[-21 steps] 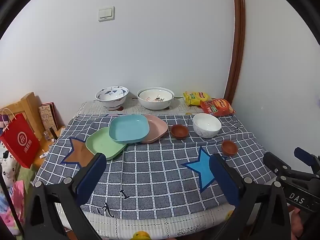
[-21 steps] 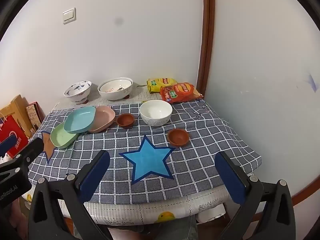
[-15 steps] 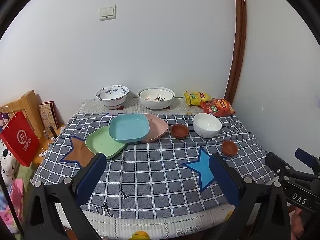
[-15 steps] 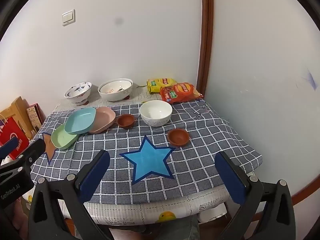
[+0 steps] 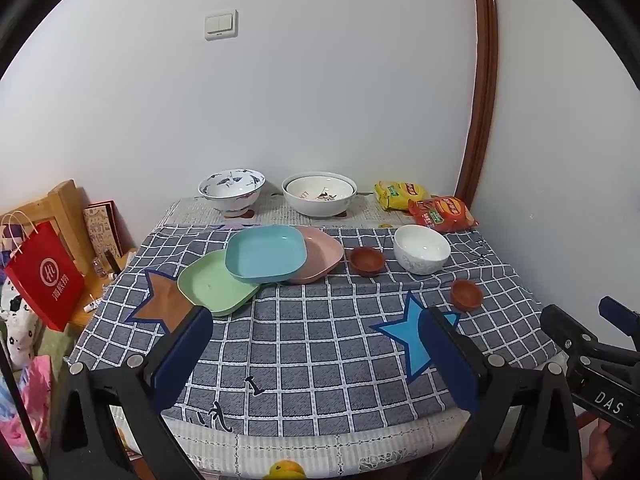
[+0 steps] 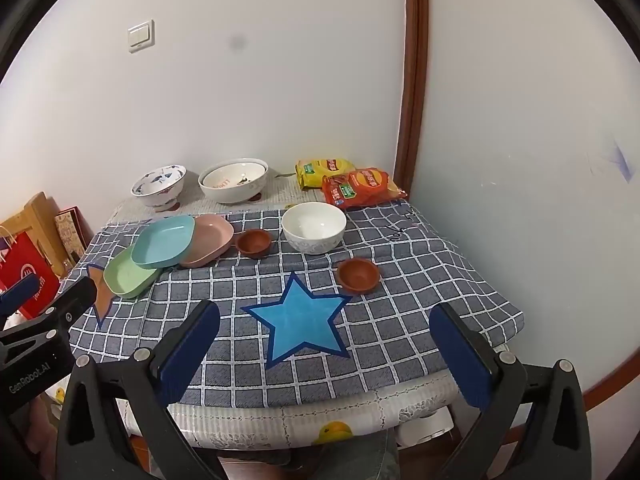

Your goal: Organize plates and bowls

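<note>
Left wrist view: 3 overlapping plates, green plate [image 5: 212, 286], blue plate [image 5: 265, 253] and pink plate [image 5: 322, 254], sit left on the checked counter [image 5: 320, 344], then a brown dish [image 5: 367, 260], white bowl [image 5: 421, 248] and second brown dish [image 5: 466, 294]. Both the left gripper [image 5: 316, 356] and right gripper [image 6: 326, 354] hover at the near edge, fingers spread wide, holding nothing.

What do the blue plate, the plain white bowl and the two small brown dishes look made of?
Blue plate: likely plastic or melamine; flat colour, soft sheen.
White bowl: probably glazed ceramic; glossy, faint grey pattern outside.
Brown dishes: matte, could be wood or unglazed clay; unclear.
</note>
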Motion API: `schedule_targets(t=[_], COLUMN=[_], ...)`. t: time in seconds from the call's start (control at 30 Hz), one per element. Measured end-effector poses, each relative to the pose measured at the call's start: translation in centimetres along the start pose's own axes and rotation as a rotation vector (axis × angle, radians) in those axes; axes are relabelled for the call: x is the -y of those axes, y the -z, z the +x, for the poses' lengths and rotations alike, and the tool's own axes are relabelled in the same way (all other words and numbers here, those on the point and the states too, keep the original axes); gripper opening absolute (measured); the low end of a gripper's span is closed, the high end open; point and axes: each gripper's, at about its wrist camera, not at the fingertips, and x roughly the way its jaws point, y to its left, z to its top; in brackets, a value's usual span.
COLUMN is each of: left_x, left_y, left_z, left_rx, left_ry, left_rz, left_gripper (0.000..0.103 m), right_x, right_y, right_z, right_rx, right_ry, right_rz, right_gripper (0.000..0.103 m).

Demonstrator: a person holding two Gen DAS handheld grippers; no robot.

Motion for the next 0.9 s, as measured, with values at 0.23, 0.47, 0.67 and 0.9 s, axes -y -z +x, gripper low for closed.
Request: schedule_targets(t=[0.23, 0.47, 0.67, 0.9], left_x=[0.01, -0.03, 0.03, 0.04], left_y=[0.12, 0.07, 0.10, 0.23], left_z=[-0.01, -0.02, -0.11, -0.26], left_rx=[0.003, 0.002, 0.004, 0.004], left_ry=[0.000, 0.001, 0.003, 0.004], left_rz=[0.002, 0.002, 0.005, 0.008], left_gripper=[0.103, 0.103, 0.103, 0.103], right_x=[0.05, 0.06, 0.00, -0.01], right_y=[-0.04, -0.06, -0.23, -0.19], right_z=[0.00, -0.13, -0.32, -0.30], right_rx=[0.002, 0.004, 0.005, 0.006], right_ry=[-0.001, -0.002, -0.004, -0.005], right_rz=[-0.001, -0.001, 0.000, 0.002], right_gripper=[0.103, 0.103, 0.103, 0.103])
